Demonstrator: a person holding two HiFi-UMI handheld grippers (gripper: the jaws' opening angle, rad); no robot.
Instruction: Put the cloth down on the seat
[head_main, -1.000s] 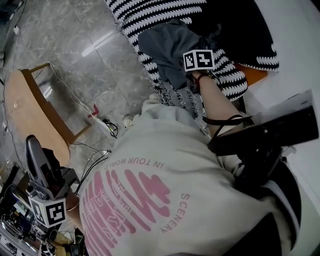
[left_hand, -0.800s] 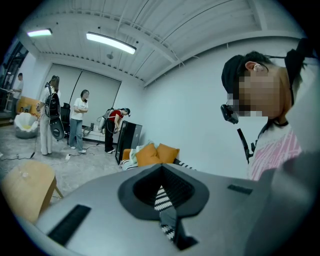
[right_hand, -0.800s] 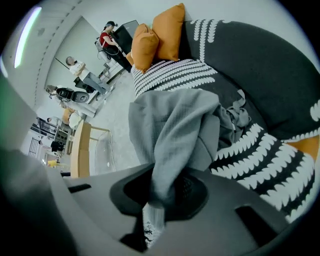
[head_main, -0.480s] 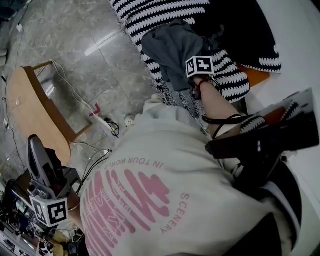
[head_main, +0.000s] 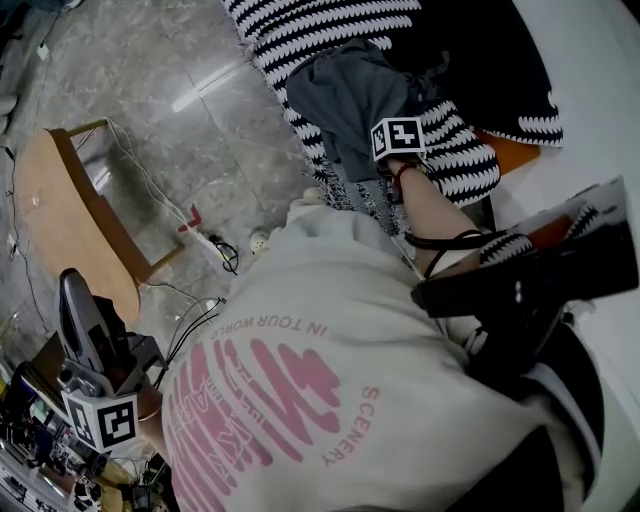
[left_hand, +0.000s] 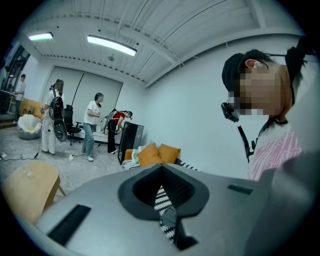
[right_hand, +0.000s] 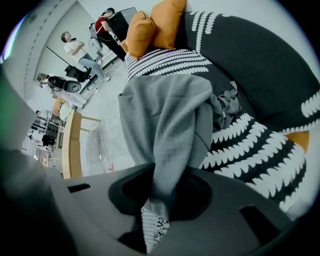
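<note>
A grey cloth (head_main: 345, 100) lies crumpled on the sofa seat (head_main: 300, 30), which has a black-and-white striped cover. My right gripper (head_main: 378, 122) sits at the cloth's near edge, its marker cube facing up. In the right gripper view the cloth (right_hand: 170, 120) runs down into the right gripper (right_hand: 152, 210), and the pads still pinch a fold while the jaws are opening. The rest of the cloth drapes over the striped seat (right_hand: 260, 150). My left gripper (head_main: 72, 290) is low at the left, far from the sofa. It points upward, shut and holding nothing (left_hand: 165, 210).
A low wooden table (head_main: 60, 220) stands on the marble floor at the left. A power strip with cables (head_main: 205, 245) lies beside it. Orange cushions (right_hand: 150, 25) sit at the sofa's far end. Several people stand at the room's far side (left_hand: 92, 125).
My right gripper has drawn back a little toward me along the seat, and the cloth has settled with it. The left gripper has barely moved.
</note>
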